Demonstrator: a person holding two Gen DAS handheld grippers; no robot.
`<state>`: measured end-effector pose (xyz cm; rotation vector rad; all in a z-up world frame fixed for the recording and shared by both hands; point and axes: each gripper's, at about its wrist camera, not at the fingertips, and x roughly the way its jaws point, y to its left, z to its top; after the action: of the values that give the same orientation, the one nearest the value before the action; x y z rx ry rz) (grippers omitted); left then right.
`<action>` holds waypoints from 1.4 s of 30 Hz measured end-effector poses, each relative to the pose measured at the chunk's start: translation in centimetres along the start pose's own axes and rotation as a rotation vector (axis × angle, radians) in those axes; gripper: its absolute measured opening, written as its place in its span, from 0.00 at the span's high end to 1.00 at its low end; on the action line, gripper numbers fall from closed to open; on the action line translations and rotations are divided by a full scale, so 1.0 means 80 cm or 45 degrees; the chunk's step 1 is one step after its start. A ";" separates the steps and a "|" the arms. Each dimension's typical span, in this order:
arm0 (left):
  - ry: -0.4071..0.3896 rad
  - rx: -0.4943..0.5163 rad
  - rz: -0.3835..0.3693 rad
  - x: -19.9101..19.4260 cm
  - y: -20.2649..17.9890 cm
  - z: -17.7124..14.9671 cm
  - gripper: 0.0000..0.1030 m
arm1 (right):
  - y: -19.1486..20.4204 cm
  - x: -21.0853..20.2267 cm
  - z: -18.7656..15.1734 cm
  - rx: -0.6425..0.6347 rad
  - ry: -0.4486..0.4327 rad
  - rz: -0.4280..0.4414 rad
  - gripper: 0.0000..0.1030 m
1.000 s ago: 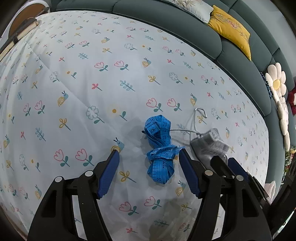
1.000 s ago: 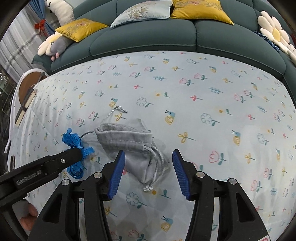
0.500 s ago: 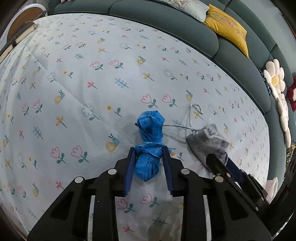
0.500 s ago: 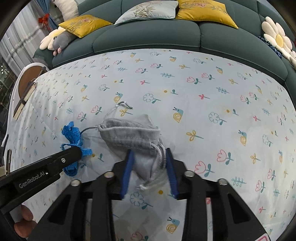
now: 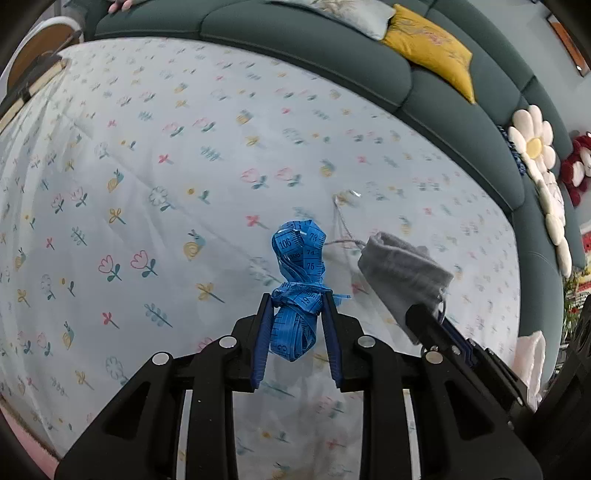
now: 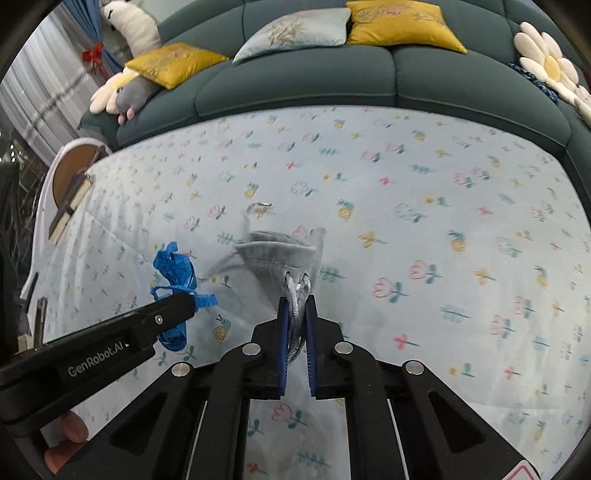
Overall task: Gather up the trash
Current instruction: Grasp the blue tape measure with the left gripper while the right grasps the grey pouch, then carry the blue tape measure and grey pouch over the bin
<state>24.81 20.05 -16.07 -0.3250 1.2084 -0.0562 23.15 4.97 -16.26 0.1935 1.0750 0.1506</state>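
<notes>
My left gripper (image 5: 295,306) is closing, its jaws pinching the bundled blue tape measure (image 5: 297,258) above the flowered sheet (image 5: 147,166). My right gripper (image 6: 295,306) is clamped tight on the grey drawstring pouch (image 6: 280,254) just beside it.

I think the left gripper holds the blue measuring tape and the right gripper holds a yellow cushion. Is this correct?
Not quite. The left gripper does hold the blue measuring tape, but the right gripper is shut on the grey drawstring pouch, not a yellow cushion. The right wrist view shows this; the yellow cushions lie on the green sofa behind.
</notes>
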 end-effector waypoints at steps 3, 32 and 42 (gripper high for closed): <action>-0.026 0.038 -0.011 -0.018 -0.019 -0.004 0.75 | -0.010 -0.028 0.005 0.026 -0.053 -0.003 0.92; -0.255 0.498 -0.121 -0.174 -0.260 -0.094 0.75 | -0.175 -0.310 -0.017 0.268 -0.543 -0.086 0.92; -0.275 0.644 -0.148 -0.192 -0.332 -0.137 0.75 | -0.238 -0.365 -0.053 0.349 -0.626 -0.135 0.92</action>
<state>12.64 -4.33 1.75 0.0440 0.9222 -0.4104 6.30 -19.50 2.44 0.3970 0.6092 -0.1380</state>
